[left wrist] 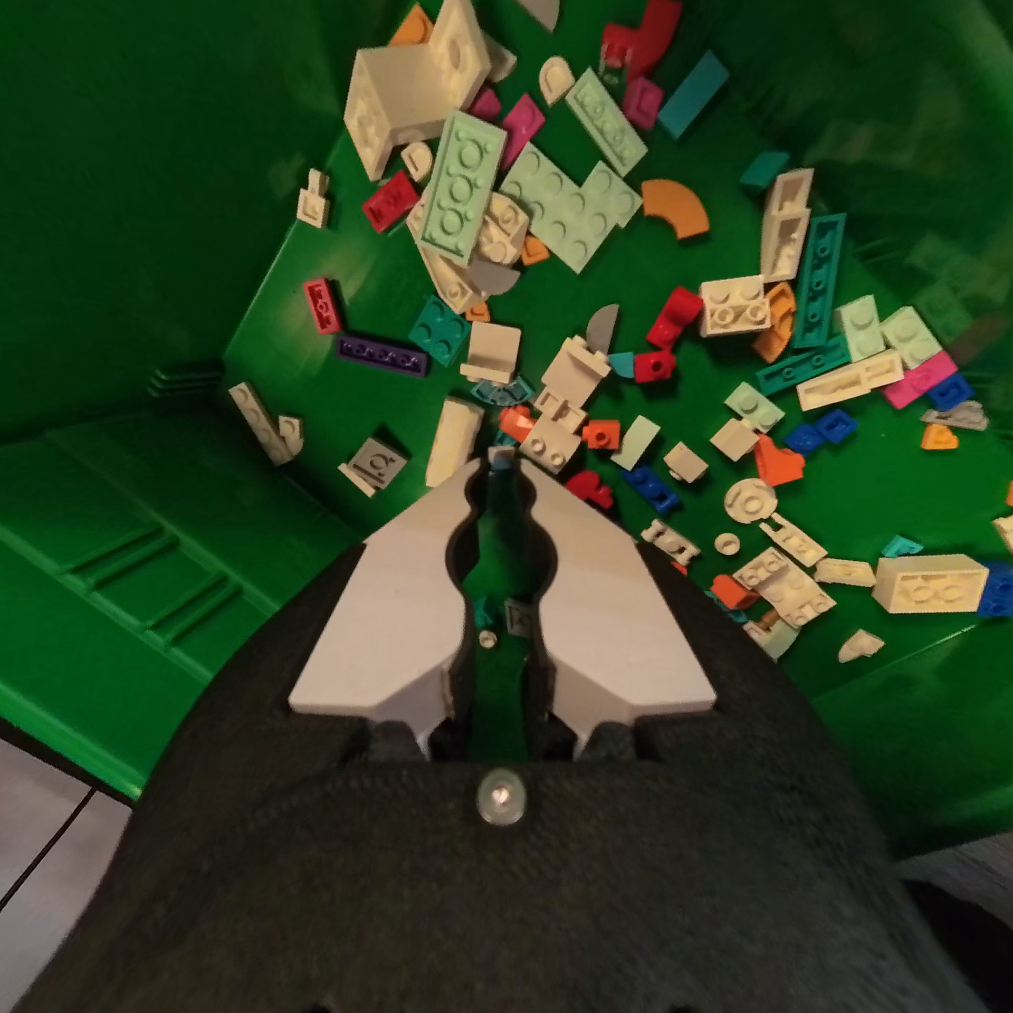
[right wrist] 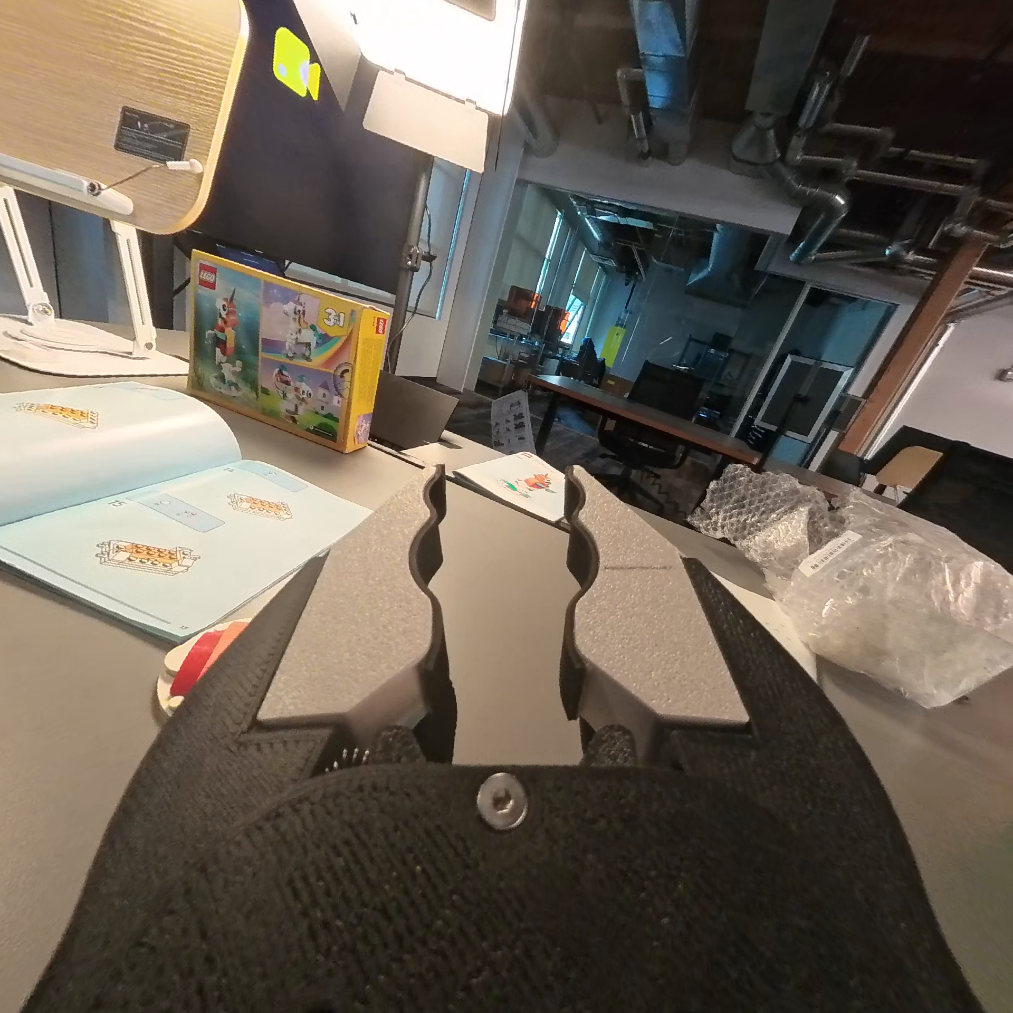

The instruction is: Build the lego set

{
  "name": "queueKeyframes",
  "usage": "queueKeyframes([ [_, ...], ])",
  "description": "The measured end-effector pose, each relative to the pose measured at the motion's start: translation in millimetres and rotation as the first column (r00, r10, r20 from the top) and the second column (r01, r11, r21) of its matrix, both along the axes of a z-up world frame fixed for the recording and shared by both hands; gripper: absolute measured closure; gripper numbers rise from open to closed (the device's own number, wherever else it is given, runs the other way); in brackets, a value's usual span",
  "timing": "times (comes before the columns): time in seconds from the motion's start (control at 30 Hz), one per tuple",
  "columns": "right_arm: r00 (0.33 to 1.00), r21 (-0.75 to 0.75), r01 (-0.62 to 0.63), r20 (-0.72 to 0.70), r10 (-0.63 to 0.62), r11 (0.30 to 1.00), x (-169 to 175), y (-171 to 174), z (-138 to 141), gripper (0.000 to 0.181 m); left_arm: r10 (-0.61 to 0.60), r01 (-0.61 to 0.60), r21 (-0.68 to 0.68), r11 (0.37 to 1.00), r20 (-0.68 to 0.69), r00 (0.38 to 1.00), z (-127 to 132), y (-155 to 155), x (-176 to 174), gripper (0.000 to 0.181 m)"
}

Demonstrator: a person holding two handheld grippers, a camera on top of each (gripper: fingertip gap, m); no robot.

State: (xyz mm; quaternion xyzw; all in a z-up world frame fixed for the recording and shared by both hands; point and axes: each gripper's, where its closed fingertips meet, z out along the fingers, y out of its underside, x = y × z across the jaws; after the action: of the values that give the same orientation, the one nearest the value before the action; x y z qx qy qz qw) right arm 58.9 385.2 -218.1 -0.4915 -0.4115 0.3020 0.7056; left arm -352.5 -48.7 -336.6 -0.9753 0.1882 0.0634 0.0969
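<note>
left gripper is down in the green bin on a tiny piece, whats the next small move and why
Probably lift the left gripper straight up a little. Its tips look nearly shut on a small pale piece above the green bin floor, with loose bricks crowding close. The right gripper hangs open and empty over the table, ready to help.

Ahead of my left fingers (left wrist: 501,466) the green bin (left wrist: 137,192) floor is crowded: a white brick cluster (left wrist: 553,422) and a long white piece (left wrist: 454,441) sit just past the tips, loose bricks spread thickly to the right, while bare green floor lies to the left up to the bin wall. Between my right fingers (right wrist: 504,482) and straight ahead the grey surface (right wrist: 82,712) lies bare up to a small leaflet (right wrist: 515,488). An open instruction booklet (right wrist: 164,526) and the set's box (right wrist: 285,351) stand left of them, crumpled plastic bags (right wrist: 877,592) to the right, and a small round build (right wrist: 192,663) just beside the left finger.
</note>
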Motion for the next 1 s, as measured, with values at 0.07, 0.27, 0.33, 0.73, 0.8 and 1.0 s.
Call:
queueKeyframes([
  [0.07,1.000,0.000,-0.001,0.000,0.001,1.000,0.0,-0.1,0.0,0.139,0.004,-0.004,-0.001,1.000,-0.012,1.000,0.1,-2.4,-0.5,0.173],
  [0.27,1.000,0.000,-0.004,0.000,0.004,1.000,-0.1,-0.3,-0.2,0.139,0.020,-0.020,-0.011,1.000,-0.032,0.999,0.4,-14.0,0.6,0.174],
  [0.33,1.000,0.000,-0.007,0.000,0.007,1.000,-0.2,-0.6,-0.3,0.140,0.026,-0.026,-0.001,1.000,-0.047,0.999,3.0,-17.1,0.0,0.174],
  [0.73,0.998,0.031,-0.059,0.039,0.057,0.998,-8.3,-10.8,-3.6,0.140,-0.017,0.071,0.397,0.915,-0.138,0.990,92.7,11.9,58.2,0.174],
  [0.8,0.992,0.072,-0.101,0.086,0.094,0.992,-15.7,-21.4,-7.4,0.140,-0.016,0.079,0.443,0.893,-0.143,0.990,111.8,20.4,81.9,0.174],
  [1.0,0.964,0.147,-0.243,0.145,0.222,0.959,-27.7,-51.7,-11.2,0.140,-0.133,0.152,0.627,0.764,-0.078,0.988,152.5,71.0,197.8,0.175],
])
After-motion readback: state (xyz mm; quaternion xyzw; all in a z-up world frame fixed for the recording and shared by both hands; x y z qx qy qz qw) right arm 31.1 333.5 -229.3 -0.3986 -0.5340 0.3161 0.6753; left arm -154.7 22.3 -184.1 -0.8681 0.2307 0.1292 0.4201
